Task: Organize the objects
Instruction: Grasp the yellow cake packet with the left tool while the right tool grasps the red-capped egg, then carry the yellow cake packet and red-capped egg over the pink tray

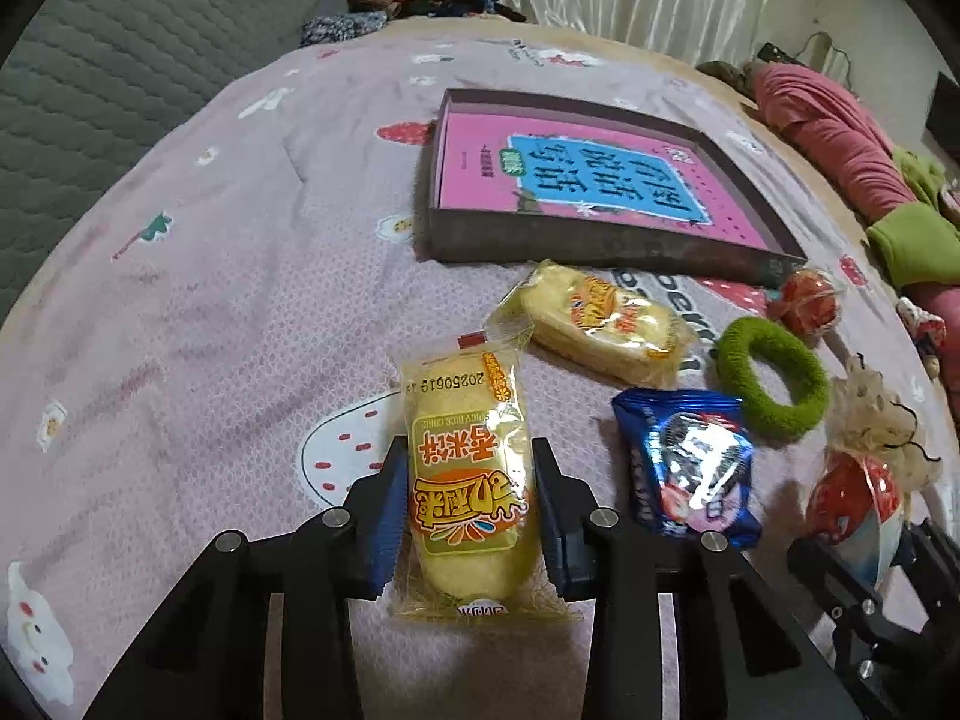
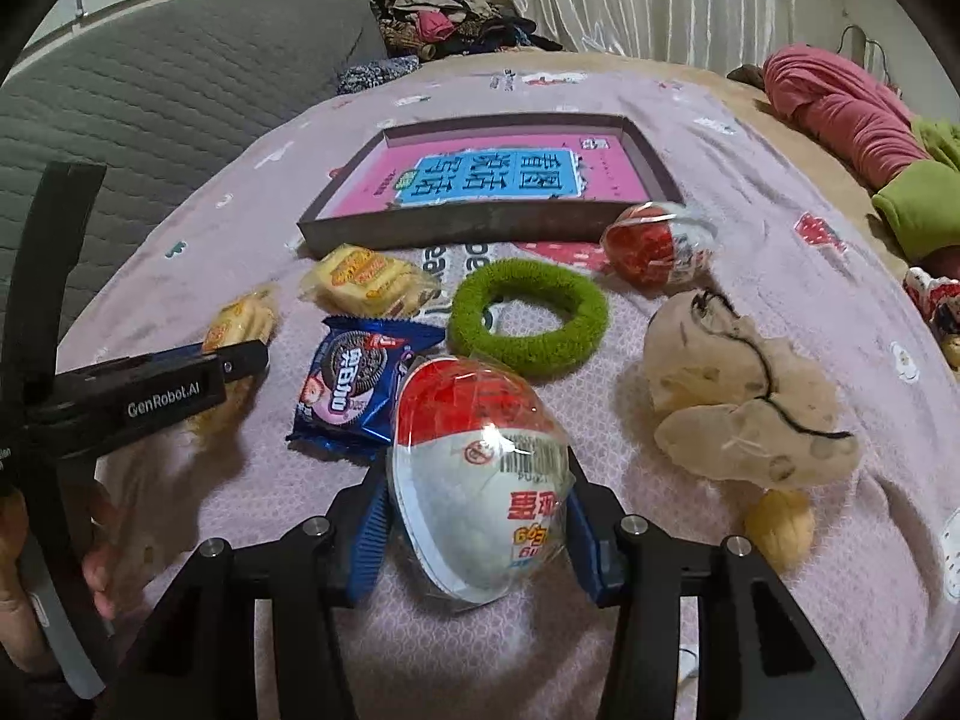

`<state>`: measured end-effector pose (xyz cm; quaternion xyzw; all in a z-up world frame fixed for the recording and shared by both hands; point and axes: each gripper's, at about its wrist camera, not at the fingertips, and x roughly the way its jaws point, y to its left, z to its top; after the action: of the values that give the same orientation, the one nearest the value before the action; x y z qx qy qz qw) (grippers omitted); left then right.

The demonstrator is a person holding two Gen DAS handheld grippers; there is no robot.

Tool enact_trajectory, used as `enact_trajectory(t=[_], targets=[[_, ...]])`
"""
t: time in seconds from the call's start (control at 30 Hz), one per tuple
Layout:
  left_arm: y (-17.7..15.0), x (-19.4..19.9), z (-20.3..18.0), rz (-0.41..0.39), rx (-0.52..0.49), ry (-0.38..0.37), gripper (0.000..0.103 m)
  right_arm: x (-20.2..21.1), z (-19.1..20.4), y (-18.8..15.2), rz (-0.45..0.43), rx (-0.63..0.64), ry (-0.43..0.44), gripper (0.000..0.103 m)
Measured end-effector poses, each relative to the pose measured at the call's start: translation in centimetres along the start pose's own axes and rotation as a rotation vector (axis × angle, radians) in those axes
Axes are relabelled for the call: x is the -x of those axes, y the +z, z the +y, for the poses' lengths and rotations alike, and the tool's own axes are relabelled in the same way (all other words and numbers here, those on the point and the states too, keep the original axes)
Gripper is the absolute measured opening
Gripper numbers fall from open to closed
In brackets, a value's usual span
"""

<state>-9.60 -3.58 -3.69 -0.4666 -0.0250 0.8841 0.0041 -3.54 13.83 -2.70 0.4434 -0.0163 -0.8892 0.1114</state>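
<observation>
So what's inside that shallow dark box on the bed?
The shallow dark cardboard box holds a pink book with a blue title panel, lying flat and nearly filling it. Anything beneath the book is covered, so I can't tell.

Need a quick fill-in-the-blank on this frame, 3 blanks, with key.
1. The left claw grips a ____ rice cake packet.
2. The right claw grips a red-and-white ____.
3. The green hair tie lies in front of the ____ holding a pink book.

Missing: yellow; egg; box
</observation>
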Motion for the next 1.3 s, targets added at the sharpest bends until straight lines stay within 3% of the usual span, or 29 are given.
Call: enact_trajectory(t=[0.53, 0.83, 1.3], targets=[[-0.8, 6.0, -1.5, -0.102, -0.04, -0.053, 0.039, 4.2, 0.6, 1.8, -0.084, 0.017, -0.012, 0.05], [-1.4, 8.4, -2.4, -0.131, -0.04, -0.035, 0.039, 6.7, 0.3, 2.8, -0.125, 0.027, -0.012, 0.05], [0.7, 14.2, -4.1, -0.212, -0.065, -0.021, 0.039, 11.0, 0.0, 4.7, -0.207, 0.047, -0.018, 0.05]])
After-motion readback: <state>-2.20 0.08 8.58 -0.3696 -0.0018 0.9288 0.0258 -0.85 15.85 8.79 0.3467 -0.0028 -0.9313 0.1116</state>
